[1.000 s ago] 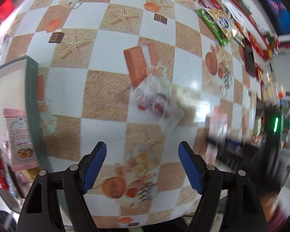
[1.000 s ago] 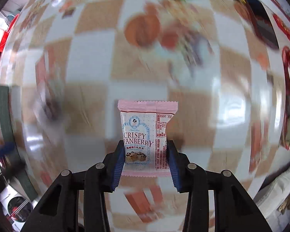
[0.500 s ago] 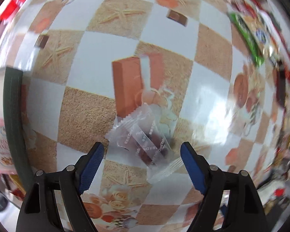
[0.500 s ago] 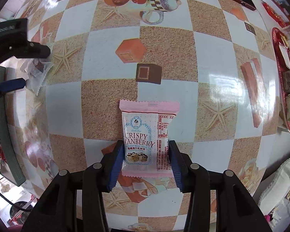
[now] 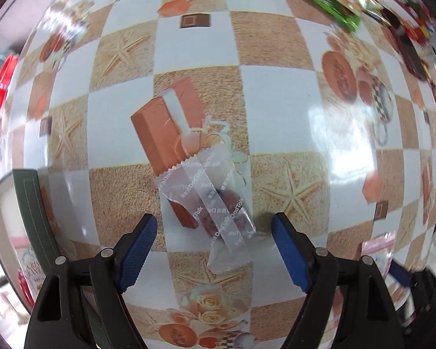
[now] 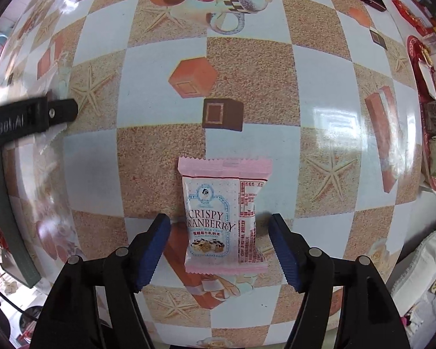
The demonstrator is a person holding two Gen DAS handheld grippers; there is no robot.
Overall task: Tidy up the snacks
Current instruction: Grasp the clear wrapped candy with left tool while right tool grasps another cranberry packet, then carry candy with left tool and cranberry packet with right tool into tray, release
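Tray edge [image 5: 35, 221] left of clear packet [image 5: 209, 200]; tablecloth [image 5: 276, 101] around.

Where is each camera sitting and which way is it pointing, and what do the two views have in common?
Left wrist: sits on the left tongs, looking forward and down at a clear-wrapped snack lying between the open blue fingers.
Right wrist: sits on the right tongs, looking forward and down at a pink Crispy Cranberry packet lying between the open fingers; the left tongs' black body pokes in at the left edge.
Shared: the checkered tablecloth and the grey-green tray rim at the left.
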